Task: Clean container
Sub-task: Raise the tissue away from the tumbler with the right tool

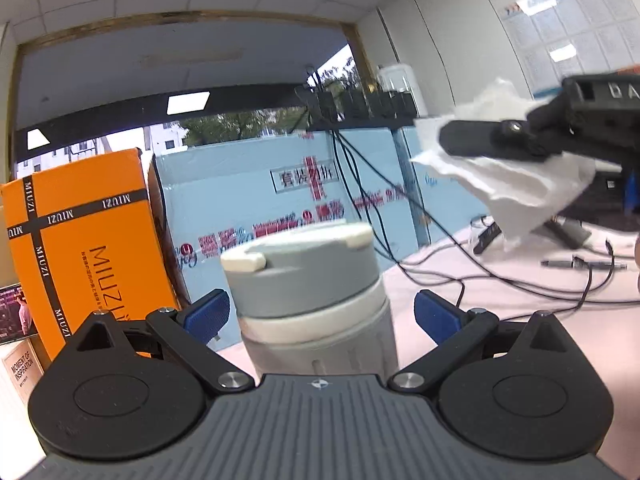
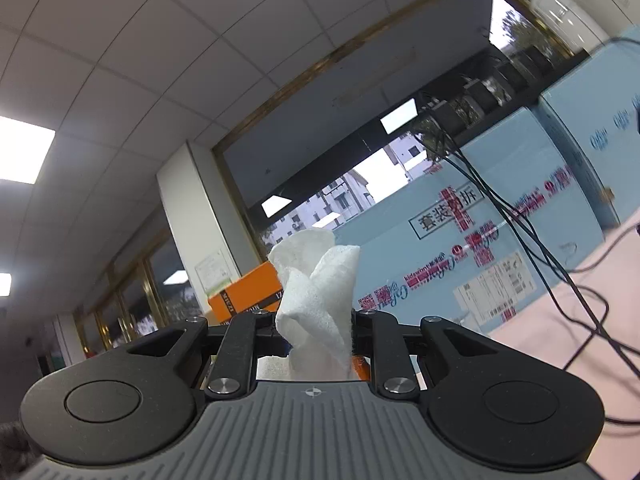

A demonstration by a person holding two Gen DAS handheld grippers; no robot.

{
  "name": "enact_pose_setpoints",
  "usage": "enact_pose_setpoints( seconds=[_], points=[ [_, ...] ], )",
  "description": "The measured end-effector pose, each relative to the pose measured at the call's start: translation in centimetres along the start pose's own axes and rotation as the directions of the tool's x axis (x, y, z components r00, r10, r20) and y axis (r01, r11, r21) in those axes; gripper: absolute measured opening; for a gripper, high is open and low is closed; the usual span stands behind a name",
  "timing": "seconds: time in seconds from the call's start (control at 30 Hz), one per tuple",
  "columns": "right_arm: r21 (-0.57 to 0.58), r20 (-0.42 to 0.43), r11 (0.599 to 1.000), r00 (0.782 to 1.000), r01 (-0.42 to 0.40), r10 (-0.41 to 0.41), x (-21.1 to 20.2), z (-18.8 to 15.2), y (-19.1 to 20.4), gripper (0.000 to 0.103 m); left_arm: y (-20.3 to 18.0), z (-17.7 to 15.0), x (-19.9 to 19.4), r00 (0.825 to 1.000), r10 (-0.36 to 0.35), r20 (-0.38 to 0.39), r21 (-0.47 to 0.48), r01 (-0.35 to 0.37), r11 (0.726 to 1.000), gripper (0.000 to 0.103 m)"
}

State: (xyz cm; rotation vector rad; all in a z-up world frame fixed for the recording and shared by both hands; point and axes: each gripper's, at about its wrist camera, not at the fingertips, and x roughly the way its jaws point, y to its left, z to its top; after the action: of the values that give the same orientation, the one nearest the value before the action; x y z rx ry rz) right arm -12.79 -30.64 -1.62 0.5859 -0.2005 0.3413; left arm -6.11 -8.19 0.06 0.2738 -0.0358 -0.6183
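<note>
Between the blue pads of our left gripper [image 1: 318,314], spread wide and touching nothing, stands the grey container [image 1: 312,292] with its white-tabbed lid on the pinkish table [image 1: 500,296]. Left of it we read "MIUZI" on an orange box [image 1: 80,236]. Far right, our right gripper [image 1: 472,142] pinches a white tissue [image 1: 516,184].

From the right wrist, our jaws are clamped on that tissue, with light-blue cartons [image 2: 460,248] printed in red beyond.

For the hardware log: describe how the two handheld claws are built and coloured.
The left claw has a ribbed grey body, two round black housings, black link arms with silver screws and blue finger pads. The right claw matches: ribbed grey body, black housings and links, silver screws. Seen from the left, its black casing carries raised letters.
</note>
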Motion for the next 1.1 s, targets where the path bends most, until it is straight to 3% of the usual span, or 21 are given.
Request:
enact_pose_setpoints(
  seconds=[0.2, 0.43, 0.7, 0.8, 0.87, 1.1],
  points=[
    [0.064, 0.052, 0.997, 0.998, -0.051, 0.048, -1.5, 0.0, -0.9, 0.019, -0.8, -0.1, -0.8, 0.999, 0.034, 0.034, 0.039, -0.035, 0.999, 0.103],
    [-0.026, 0.145, 0.995, 0.984, -0.097, 0.1, -2.4, 0.2, 0.3, 0.019, 0.6, -0.1, -2.0, 0.987, 0.127, 0.1, -0.078, -0.119, 0.99, 0.103],
    [-0.054, 0.122, 0.993, 0.986, -0.104, 0.11, -2.0, 0.2, 0.4, 0.019, 1.6, -0.3, -2.2, 0.983, 0.149, 0.104, -0.143, -0.133, 0.981, 0.103],
    [-0.041, 0.084, 0.994, 0.991, -0.099, 0.102, -1.6, 0.4, 0.2, 0.019, 1.4, -0.2, -2.2, 0.987, 0.132, 0.091, -0.136, -0.119, 0.984, 0.103],
    [-0.015, 0.012, 0.994, 0.994, -0.113, 0.113, -0.9, 0.9, -0.2, 0.019, 1.1, -0.2, -2.1, 0.991, 0.113, 0.076, -0.126, -0.103, 0.987, 0.103],
    [-0.018, -0.224, 0.997, 0.972, -0.073, 0.068, 0.8, 3.2, -1.4, 0.019, -0.4, 0.3, -1.6, 0.996, 0.08, 0.028, -0.077, -0.077, 0.994, 0.103]
  ],
)
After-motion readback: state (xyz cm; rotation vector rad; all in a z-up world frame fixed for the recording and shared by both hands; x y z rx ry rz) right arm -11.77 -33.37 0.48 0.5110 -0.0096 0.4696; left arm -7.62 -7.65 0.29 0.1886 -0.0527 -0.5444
